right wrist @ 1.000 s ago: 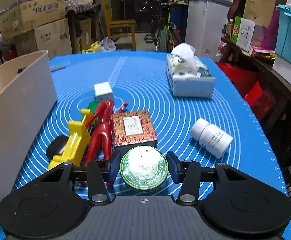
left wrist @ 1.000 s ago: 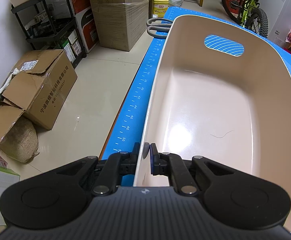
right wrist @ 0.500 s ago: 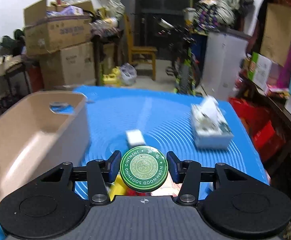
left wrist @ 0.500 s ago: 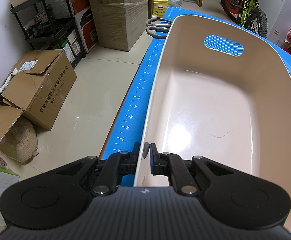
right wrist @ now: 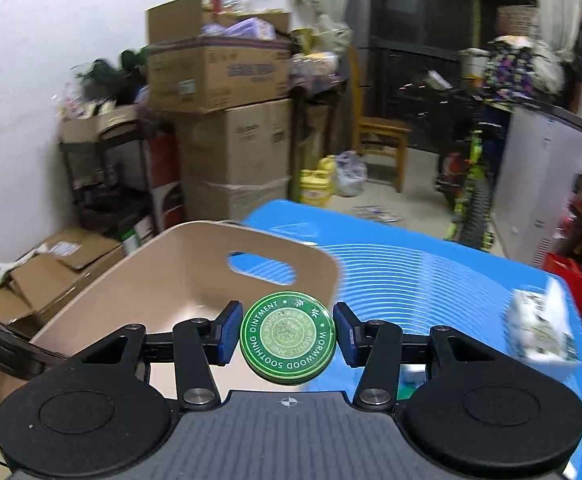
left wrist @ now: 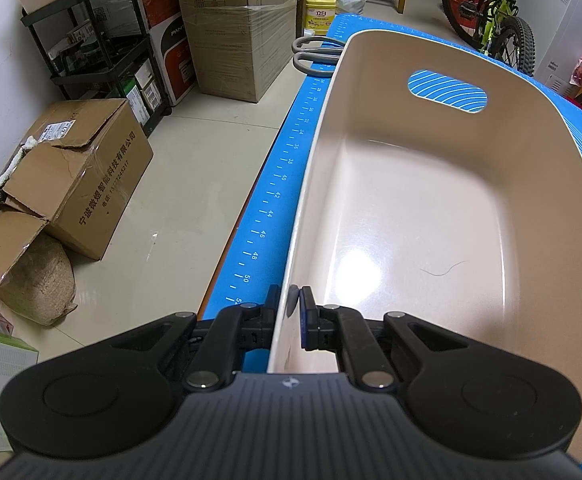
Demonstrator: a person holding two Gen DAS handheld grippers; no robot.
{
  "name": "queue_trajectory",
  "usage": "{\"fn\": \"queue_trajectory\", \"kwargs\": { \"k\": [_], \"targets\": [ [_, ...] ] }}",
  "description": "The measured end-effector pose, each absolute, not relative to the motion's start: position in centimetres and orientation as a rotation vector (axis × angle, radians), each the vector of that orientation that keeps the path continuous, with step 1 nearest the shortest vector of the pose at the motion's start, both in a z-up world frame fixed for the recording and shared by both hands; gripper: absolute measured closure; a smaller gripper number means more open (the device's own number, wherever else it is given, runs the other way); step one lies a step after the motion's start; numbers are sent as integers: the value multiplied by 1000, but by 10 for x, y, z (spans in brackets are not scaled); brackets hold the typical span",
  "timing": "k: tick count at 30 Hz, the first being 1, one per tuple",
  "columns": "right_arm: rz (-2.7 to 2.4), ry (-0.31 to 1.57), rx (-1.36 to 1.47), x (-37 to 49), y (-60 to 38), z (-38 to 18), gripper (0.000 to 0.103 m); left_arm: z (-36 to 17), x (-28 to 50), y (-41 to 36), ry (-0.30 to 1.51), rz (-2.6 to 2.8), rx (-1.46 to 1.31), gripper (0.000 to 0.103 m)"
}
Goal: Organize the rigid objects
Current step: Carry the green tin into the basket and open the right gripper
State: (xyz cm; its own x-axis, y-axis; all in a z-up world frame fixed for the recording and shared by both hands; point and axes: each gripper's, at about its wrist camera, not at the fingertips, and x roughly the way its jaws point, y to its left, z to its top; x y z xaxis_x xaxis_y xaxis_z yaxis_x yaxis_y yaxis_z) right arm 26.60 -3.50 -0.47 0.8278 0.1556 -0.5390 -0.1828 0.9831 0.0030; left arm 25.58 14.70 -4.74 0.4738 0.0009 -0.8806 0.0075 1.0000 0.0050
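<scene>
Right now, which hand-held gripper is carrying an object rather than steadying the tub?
The right hand-held gripper: it grips the green ointment tin. The left hand-held gripper only pinches the beige tub wall.

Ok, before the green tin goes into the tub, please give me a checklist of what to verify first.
1. Right gripper shut on the green tin: ok.
2. Left gripper clamps the rim of the tub: ok.
3. Tub floor free of things: ok.
4. Tin is over the tub opening: cannot tell; it sits near the tub's right wall.
5. Tissue box is clear of the path: ok, it stands off to the right on the blue mat.
</scene>
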Motion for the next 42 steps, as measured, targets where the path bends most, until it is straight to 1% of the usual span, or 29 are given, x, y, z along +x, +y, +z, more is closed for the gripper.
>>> {"fn": "queue_trajectory", "kwargs": {
  "k": [7, 13, 16, 26, 33, 36, 38, 40, 41, 42],
  "targets": [
    [272, 651, -106, 295, 21, -21, 49, -48, 256, 146, 1077, -5, 13, 92],
    [302, 764, -146, 314, 55, -44, 49, -48, 256, 146, 1077, -3, 11, 92],
    [300, 846, -104, 323, 57, -53, 49, -49, 256, 146, 1079, -8, -1, 93],
    [244, 1026, -83, 334, 51, -73, 49, -49, 256, 144, 1078, -5, 9, 92],
    [223, 1213, -107, 347, 57, -94, 49, -50, 256, 145, 1083, -9, 10, 93],
    [216, 1261, -124, 348, 59, -100, 49, -50, 255, 145, 1085, -15, 9, 94],
    [203, 1269, -131, 346, 58, -101, 44, -49, 256, 145, 1088, -17, 11, 94],
    [186, 1249, -134, 344, 56, -98, 41, -50, 256, 145, 1090, -19, 11, 95],
    [177, 1238, -135, 342, 55, -96, 36, -50, 257, 145, 1091, -19, 11, 95],
    [171, 1223, -133, 340, 54, -94, 33, -51, 256, 145, 1092, -18, 12, 95]
  ]
}}
